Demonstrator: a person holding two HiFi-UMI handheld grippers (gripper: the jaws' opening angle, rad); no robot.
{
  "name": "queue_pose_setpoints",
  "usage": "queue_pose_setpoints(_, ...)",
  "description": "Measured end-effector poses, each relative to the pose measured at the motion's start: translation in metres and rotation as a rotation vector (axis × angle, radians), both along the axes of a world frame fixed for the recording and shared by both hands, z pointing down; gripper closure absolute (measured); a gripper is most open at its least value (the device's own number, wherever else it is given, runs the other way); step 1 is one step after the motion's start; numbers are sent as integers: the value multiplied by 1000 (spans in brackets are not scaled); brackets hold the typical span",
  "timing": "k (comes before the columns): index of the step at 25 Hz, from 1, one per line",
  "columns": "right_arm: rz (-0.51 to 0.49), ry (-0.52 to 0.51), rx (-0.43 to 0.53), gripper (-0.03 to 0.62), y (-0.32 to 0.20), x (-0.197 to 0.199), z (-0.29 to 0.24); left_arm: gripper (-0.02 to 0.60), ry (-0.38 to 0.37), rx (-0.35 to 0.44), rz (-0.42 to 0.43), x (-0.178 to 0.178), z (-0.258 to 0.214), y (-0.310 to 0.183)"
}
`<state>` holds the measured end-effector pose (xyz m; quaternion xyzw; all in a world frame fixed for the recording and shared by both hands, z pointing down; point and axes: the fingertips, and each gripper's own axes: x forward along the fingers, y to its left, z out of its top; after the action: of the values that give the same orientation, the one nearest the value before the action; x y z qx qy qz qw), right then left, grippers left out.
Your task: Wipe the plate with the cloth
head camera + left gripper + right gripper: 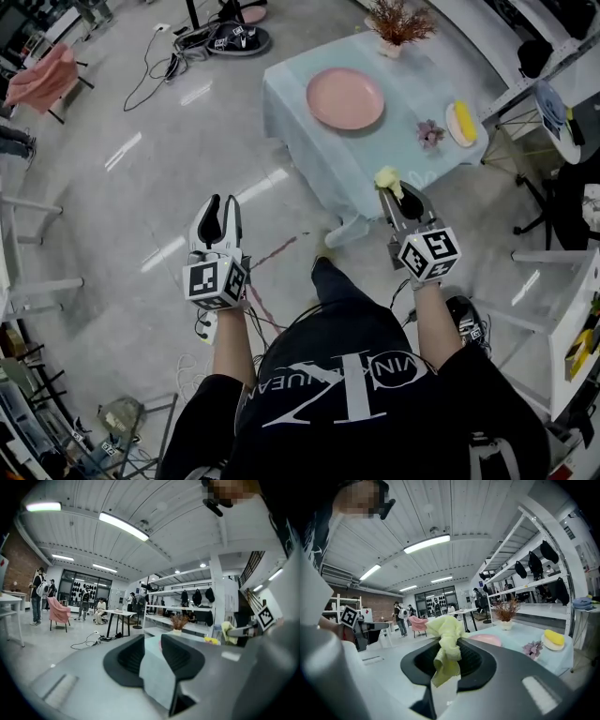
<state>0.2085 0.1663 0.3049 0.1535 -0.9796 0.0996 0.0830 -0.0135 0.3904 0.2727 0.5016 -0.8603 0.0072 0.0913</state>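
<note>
While the person stands at the near corner of the counter (309, 155) with both tools raised, the items are as follows; right tool (392, 193): jaws clamped on the cloth (387, 177), a pale yellow, crumpled piece that bunches above the pads and hangs in a fold below them in the right gripper view; in the head view the cloth shows against the counter's near edge, close to the near corner, and whether it is over the counter or just short of it cannot be told; left tool (223, 202): jaws apart by a narrow gap, nothing between them, held over the grey floor (122, 206), well left of the near corner; plate (345, 97): pink, round, lying flat on the counter's pale blue cover, about the middle and somewhat toward the left edge, well apart from the cloth; dried plant (398, 21): in a small pot at the far corner; small purple flower (430, 133): near the right edge; yellow object (554, 636): on a small white dish (550, 645), just beside the flower, toward the right corner; cables (155, 61): loose on the floor beyond the counter's left edge; pink-draped chair (42, 80): on the floor, far off to the left.
</note>
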Motion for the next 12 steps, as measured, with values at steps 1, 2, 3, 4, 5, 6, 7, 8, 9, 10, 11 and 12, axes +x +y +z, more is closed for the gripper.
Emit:
queue_pose_setpoints(1,3,2,-3,514,-8,-7,2,581,1,-1,8,-6,1,-11)
queue_pose_setpoints(2,4,6,-7,514,-15,-13,3,581,3,-3,15,-12,2,-23)
queue_pose_setpoints(3,3,11,-10,514,-23,-19,5,581,6,-4,22,-18,3,-34)
queue_pose_setpoints(4,0,17,-11,514,-30,-26,6,581,10,-4,28,-24,4,-45)
queue_pose_setpoints(5,-3,25,-12,514,-37,-32,8,581,15,-5,34,-30,5,-56)
queue_pose_setpoints(6,-5,33,-12,514,-44,-39,10,581,20,-7,42,-36,7,-67)
queue_pose_setpoints(7,-3,40,-12,514,-52,-44,12,581,26,-11,50,-41,9,-78)
queue_pose_setpoints(8,1,47,-13,514,-61,-49,14,581,31,-15,58,-47,11,-88)
queue_pose_setpoints(9,5,51,-16,514,-70,-55,15,581,36,-19,64,-52,13,-98)
queue_pose_setpoints(10,9,54,-19,514,-79,-60,17,581,39,-23,69,-58,15,-108)
queue_pose_setpoints(11,12,57,-21,514,-88,-65,18,581,42,-26,73,-64,17,-119)
queue_pose_setpoints(12,15,59,-22,514,-97,-69,20,581,44,-27,76,-70,18,-129)
